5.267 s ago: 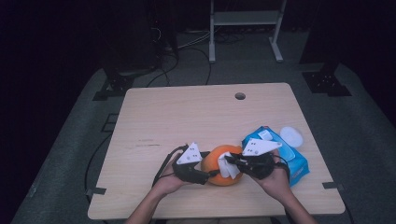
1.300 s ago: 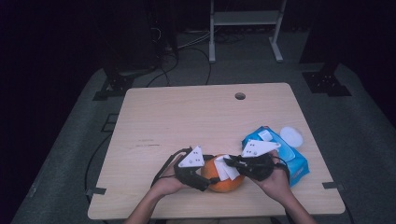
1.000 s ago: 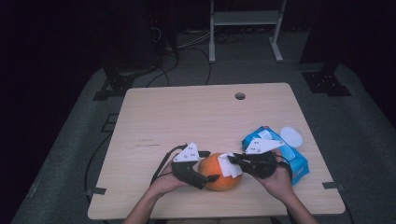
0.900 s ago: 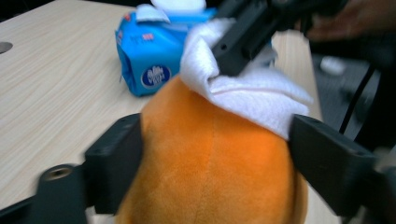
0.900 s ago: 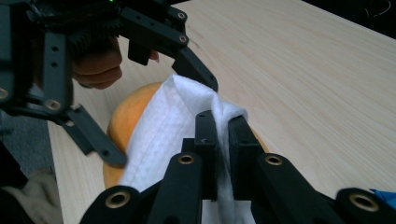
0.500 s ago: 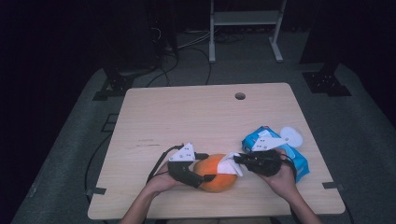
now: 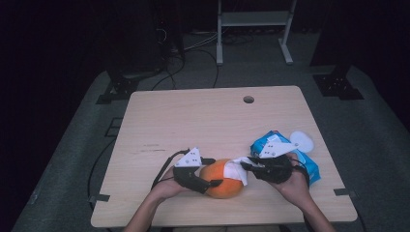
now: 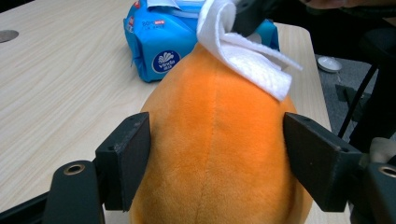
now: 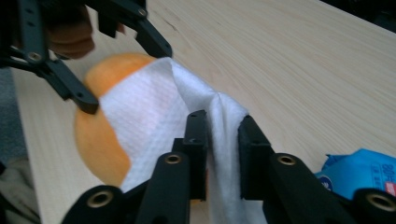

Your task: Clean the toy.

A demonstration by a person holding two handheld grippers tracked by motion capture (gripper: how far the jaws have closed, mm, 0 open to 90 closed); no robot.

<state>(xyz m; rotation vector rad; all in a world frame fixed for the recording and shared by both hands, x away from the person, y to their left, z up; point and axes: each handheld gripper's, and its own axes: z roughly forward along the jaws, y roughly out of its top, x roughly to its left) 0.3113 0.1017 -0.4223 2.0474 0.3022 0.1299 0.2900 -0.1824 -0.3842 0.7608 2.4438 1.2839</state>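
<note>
My left tool [image 8: 215,154] straddles the soft orange plush toy [image 8: 219,154], its jaws just closing; my right tool [image 9: 219,154], easing open, loosely pinches a limp white wipe [image 9: 149,116] draped ahead. Grip the wipe's fold.

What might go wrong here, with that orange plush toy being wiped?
The left gripper has just been closing on the orange plush toy; the toy is soft and round, so it might squeeze out or roll. The right gripper has just been opening with the white wipe between its jaws, so the wipe may slip free and stay draped on the toy. The blue wipes packet lies close under the right hand and could get nudged.
</note>
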